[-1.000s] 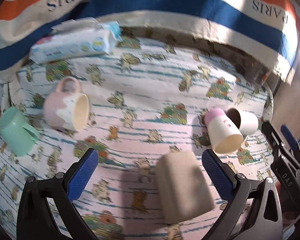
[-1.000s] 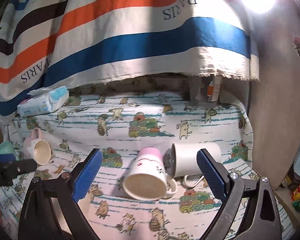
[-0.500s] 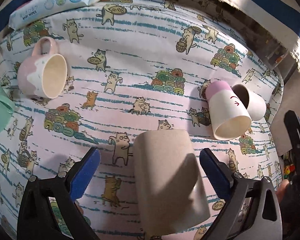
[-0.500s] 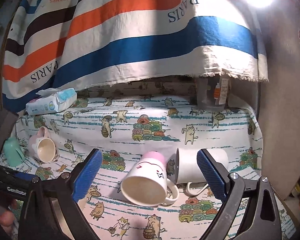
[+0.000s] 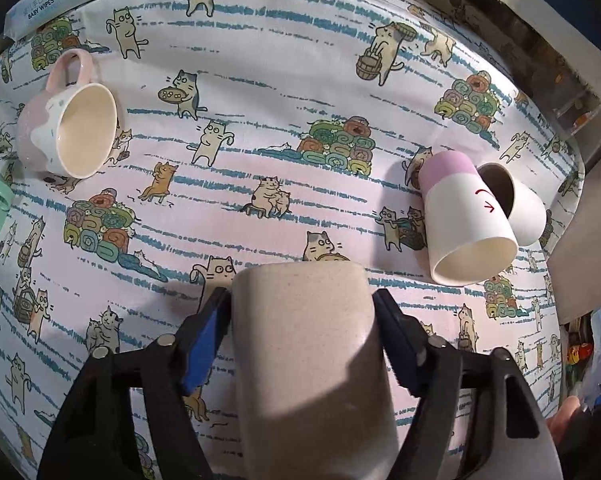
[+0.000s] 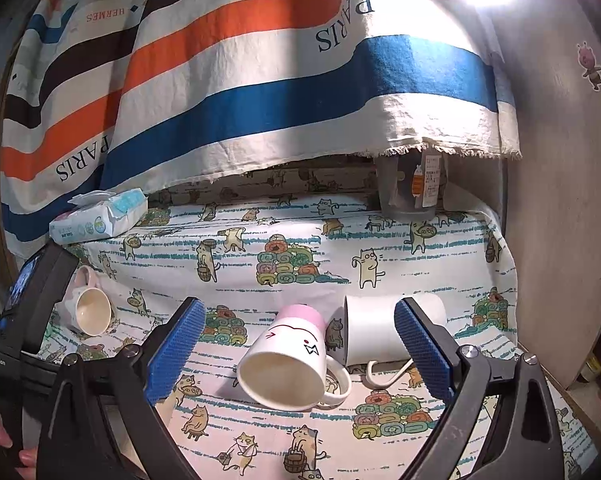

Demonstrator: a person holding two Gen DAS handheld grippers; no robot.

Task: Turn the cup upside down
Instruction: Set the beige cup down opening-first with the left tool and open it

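Beige and speckled, the cup (image 5: 304,344) lay on its side at lower centre of the left wrist view, where our left gripper (image 5: 302,312) clamped its walls. We judged it grasped but not yet upended. Our right gripper (image 6: 296,352) hung wide, holding nothing.

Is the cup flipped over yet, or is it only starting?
Only starting. Nothing looks flipped yet. The left gripper is shut on the beige cup, which lies on its side on the cat tablecloth. The right gripper is open. Lifting and turning the cup remain.
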